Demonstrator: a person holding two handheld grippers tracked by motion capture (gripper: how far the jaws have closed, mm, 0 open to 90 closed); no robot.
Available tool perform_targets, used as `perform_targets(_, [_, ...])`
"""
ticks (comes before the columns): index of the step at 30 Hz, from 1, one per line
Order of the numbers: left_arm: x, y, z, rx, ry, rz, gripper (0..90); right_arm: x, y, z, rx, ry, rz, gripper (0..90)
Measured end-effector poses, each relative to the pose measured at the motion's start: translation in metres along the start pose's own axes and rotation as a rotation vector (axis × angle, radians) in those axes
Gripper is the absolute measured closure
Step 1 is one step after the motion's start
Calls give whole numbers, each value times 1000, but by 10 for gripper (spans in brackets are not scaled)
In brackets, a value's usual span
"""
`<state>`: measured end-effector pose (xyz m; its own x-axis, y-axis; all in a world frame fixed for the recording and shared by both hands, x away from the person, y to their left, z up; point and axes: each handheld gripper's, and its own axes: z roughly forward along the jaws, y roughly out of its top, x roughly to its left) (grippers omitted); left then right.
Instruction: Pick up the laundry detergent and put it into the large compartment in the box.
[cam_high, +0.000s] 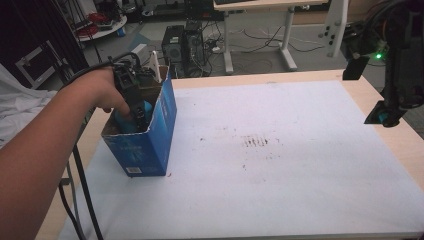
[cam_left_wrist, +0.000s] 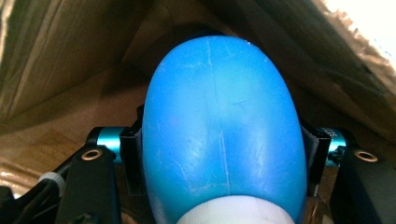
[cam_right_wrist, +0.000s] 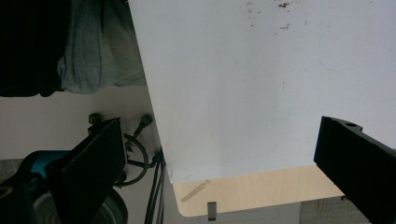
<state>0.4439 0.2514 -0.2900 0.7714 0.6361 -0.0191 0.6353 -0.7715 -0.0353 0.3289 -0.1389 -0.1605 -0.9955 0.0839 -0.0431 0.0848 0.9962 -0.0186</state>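
left hand (cam_high: 102, 90) pushes the left gripper (cam_high: 131, 107) down into an open blue cardboard box (cam_high: 150, 142) at the table's (cam_high: 390, 145) left side, on the white sheet (cam_high: 280, 165). jaws clamped on a blue egg-shaped object (cam_left_wrist: 219, 130), smooth glossy plastic, faint scuffs, a seam line down the middle, white band at its near end. brown cardboard walls around it, so it sits inside the box. dark stain marks mid sheet. right gripper (cam_high: 392, 107) held up above the table's right edge, jaws wide apart, nothing between them in the right gripper view.
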Motion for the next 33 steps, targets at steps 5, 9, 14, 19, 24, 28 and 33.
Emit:
perform_targets(5, [2,0,1,-5,-14,-10,362,-1,1,1,-1,2,2,14])
perform_targets(9, [4,0,1,-3,-20,-6,352,-1,1,1,-1,3,3,14])
perform_targets(14, [4,-1,1,1,-20,-14,328,-1,-1,1,-2,-2,6,14])
perform_targets(19, [4,0,-1,-14,-15,-20,307,-1,-2,2,-3,0,3,14])
perform_targets(24, [0,2,-5,-4,-10,-15,288,0,-3,1,-5,-2,6,14])
perform_targets(28, [0,1,-11,-13,-6,-13,287,-1,-4,1,-4,-9,2,14])
perform_targets(33, [0,-2,-17,-12,-6,-18,280,0,-4,0,-11,-10,7,14])
